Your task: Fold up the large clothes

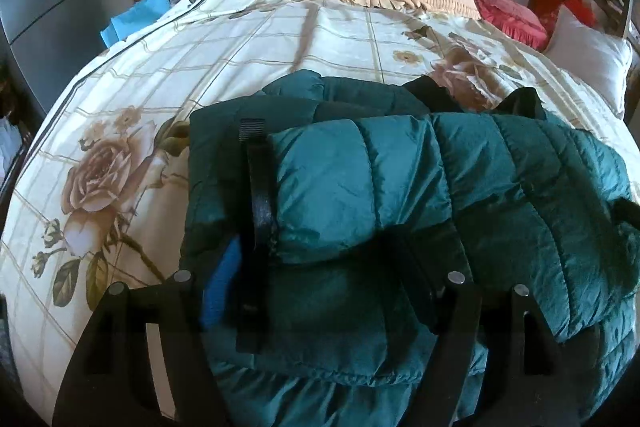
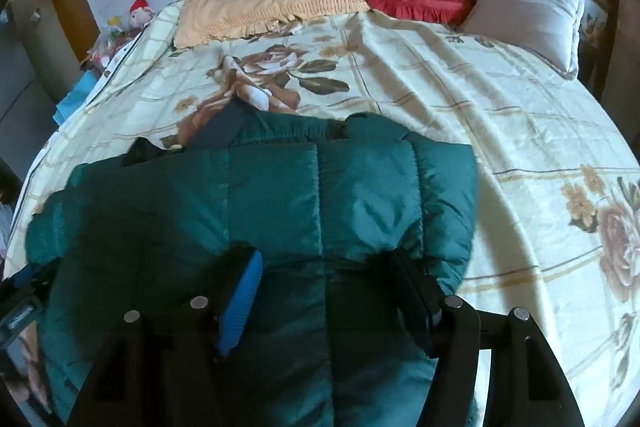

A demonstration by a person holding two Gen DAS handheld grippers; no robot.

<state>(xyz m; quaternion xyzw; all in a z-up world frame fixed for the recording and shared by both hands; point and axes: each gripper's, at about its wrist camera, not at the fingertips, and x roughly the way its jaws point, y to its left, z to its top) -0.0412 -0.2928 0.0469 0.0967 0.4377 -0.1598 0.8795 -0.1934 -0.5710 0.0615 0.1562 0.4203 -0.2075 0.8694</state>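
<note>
Two grippers, left gripper (image 1: 320, 267) & right gripper (image 2: 324, 291), fingers spread w/ puffy teal jacket (image 2: 280, 203) bulging between; can't tell if pinching. Lying half-folded on bed (image 2: 500, 131) near front edge. Prob slips out bc slick padding, folded flap springs back open, strap (image 1: 260, 187) snags.

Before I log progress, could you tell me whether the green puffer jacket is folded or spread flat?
Folded: the green puffer jacket lies doubled over itself on the bed.
</note>
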